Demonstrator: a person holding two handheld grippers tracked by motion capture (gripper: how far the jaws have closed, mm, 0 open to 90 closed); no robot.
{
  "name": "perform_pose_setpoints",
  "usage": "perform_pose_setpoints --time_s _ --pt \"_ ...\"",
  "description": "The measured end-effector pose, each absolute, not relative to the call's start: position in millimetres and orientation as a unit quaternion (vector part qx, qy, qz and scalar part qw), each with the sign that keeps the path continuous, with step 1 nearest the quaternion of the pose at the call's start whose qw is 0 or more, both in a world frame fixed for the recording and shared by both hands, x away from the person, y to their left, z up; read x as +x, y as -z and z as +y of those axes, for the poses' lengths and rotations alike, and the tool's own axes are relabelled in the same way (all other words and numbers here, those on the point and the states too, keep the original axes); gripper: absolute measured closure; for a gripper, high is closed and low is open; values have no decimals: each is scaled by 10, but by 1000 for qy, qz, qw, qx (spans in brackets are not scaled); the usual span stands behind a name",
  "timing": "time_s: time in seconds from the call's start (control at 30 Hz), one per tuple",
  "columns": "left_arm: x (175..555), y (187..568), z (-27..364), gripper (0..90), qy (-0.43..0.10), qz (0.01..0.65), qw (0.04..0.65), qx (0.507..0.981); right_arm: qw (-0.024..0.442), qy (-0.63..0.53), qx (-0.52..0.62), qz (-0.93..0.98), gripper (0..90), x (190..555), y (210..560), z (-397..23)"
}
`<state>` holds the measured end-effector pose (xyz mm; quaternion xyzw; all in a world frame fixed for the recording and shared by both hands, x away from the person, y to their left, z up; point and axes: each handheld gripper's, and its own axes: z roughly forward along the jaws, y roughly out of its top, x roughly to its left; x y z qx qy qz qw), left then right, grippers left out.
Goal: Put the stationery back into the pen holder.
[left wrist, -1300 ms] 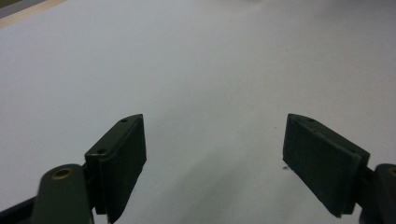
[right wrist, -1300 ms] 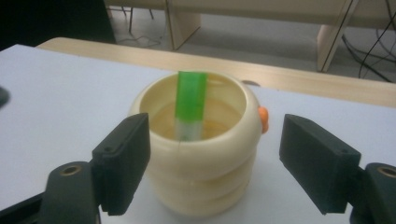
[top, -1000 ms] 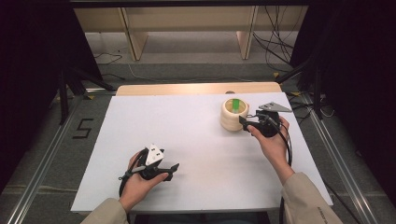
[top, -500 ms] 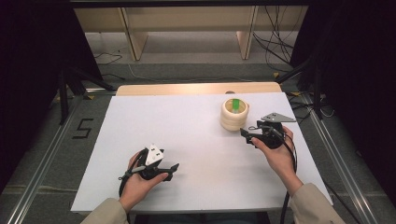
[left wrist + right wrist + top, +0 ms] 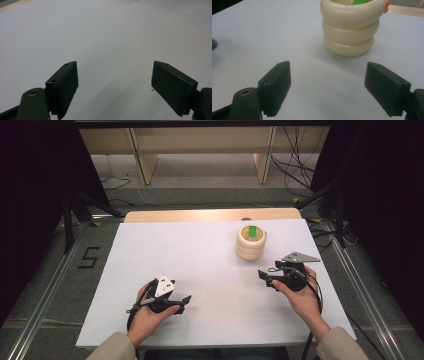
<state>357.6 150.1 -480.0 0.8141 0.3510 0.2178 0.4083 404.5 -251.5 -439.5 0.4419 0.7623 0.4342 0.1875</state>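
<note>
Over on the left, the left claw [image 5: 186, 299] is sitting low over the white worktop [image 5: 200, 255] near the person's edge, cradled in the left hand [image 5: 147, 312], its jaws spread wide and holding nothing; bare white surface is lying between them in the left gripper view. Moving right, a stack of cream rings [image 5: 251, 242] is standing upright toward the far right part of the worktop, with something green [image 5: 254, 232] showing inside its top. Nearer than the stack and a little to its right, the right claw [image 5: 263, 276] is hovering in the right hand [image 5: 302, 295], jaws also spread wide and empty, pointing toward the stack but staying clear of it.
</note>
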Motion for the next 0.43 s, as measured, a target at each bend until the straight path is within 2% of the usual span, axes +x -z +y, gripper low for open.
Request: perform_pose_setpoints --time_s 0.23,0.43 --pt "3574 4807 1514 214 -211 359 413 810 167 -443 423 773 213 3793 4492 -2581" --pt "3582 4829 1519 200 -201 363 414 810 153 -443 413 781 203 3719 4553 -2602"
